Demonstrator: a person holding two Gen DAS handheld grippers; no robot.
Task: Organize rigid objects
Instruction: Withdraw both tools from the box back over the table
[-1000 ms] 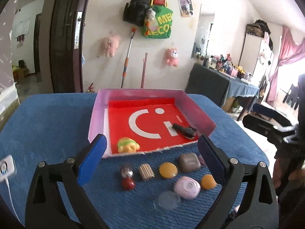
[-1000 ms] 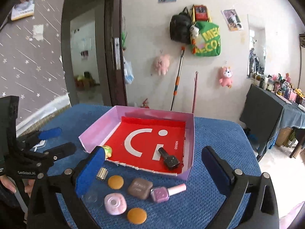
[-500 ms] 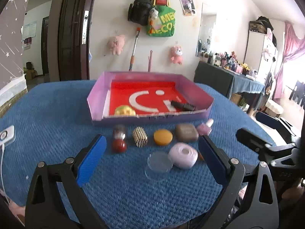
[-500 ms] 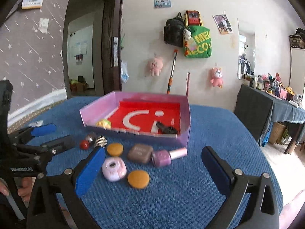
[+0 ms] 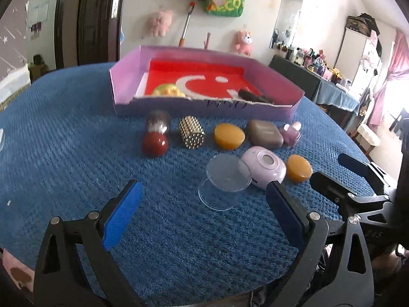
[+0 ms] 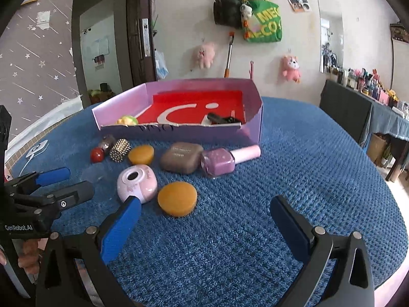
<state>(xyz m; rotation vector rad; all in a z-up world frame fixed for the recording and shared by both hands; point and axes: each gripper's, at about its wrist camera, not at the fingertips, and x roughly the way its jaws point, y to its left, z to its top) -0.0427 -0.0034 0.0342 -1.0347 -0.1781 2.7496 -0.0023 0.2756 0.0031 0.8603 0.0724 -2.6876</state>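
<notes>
- Both tongs have dropped lower and nearer the objects than a second ago.
- Left gripper [image 5: 202, 204] and right gripper [image 6: 204, 217]: jaws spread, empty.
- Loose items, e.g. orange disc [image 6: 177, 198], lie on the blue cloth [image 6: 306, 166] before the pink box [image 6: 255, 128].
- Judged step: approach; next, close on one item.

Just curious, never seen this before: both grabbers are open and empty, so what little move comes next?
Probably ease the right gripper forward around the orange disc lying just ahead of its open fingers; the pink box holds only two items so far.
</notes>
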